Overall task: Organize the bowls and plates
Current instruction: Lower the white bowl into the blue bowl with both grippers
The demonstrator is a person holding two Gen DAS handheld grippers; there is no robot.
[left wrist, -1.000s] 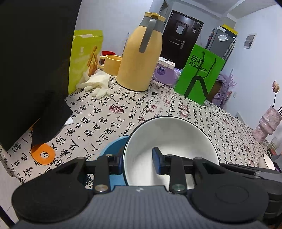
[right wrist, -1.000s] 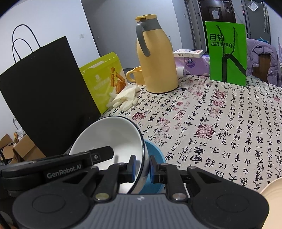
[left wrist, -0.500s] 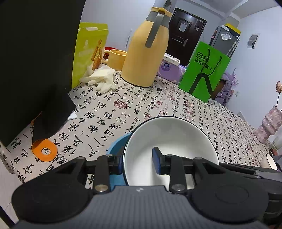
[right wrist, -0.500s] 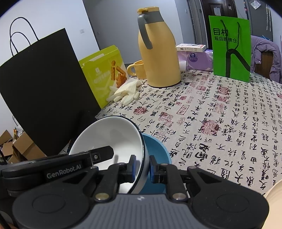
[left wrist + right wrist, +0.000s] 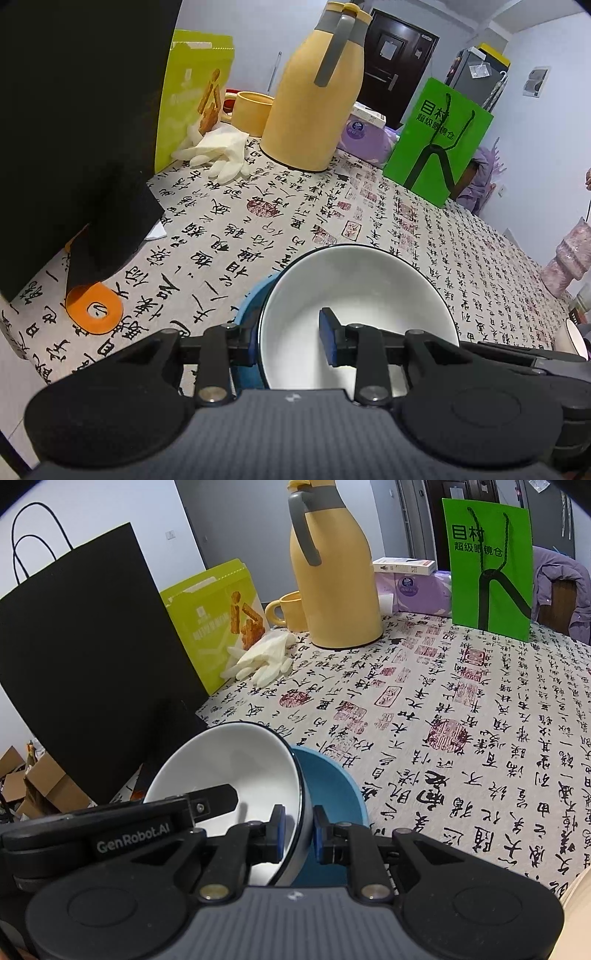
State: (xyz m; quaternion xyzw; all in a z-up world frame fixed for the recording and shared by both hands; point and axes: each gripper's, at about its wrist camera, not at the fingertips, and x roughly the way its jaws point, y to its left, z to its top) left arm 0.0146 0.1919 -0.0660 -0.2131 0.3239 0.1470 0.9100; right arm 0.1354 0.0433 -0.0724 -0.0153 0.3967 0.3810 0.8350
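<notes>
A cream tablecloth printed with black calligraphy and red seals point(image 5: 369, 206) covers the table and fills both wrist views; at about 12 o'clock in the left wrist view stands a tall yellow thermos jug with a grey handle point(image 5: 317, 88), with a squat yellow ceramic mug point(image 5: 253, 112) just beside it at 11 o'clock and a pair of white rubber gloves point(image 5: 218, 153) lying in front; a lime-green printed paper bag point(image 5: 192, 88) and a large black paper carrier bag point(image 5: 74, 122) stand at 10 and 9 o'clock, and a bright green paper bag with black cord handles point(image 5: 439, 144) stands at 1 o'clock beside a purple tissue pack point(image 5: 364, 134); behind them are a dark door point(image 5: 395, 62) and pale walls. At 6 o'clock the white ceramic bowl with a dark rim point(image 5: 354, 291) sits tilted against the blue bowl point(image 5: 251, 306), which is mostly hidden behind it; the left gripper point(image 5: 290, 341) clamps the white bowl's near wall, one finger inside and one outside, though the outer pad's contact is hard to make out; the right gripper point(image 5: 298, 829) pinches the bowl's opposite rim tightly. An orange ring-shaped tag point(image 5: 94, 308) peeks from under the black bag; something pale at the right wrist view's lower right edge is cut off and unclear.
</notes>
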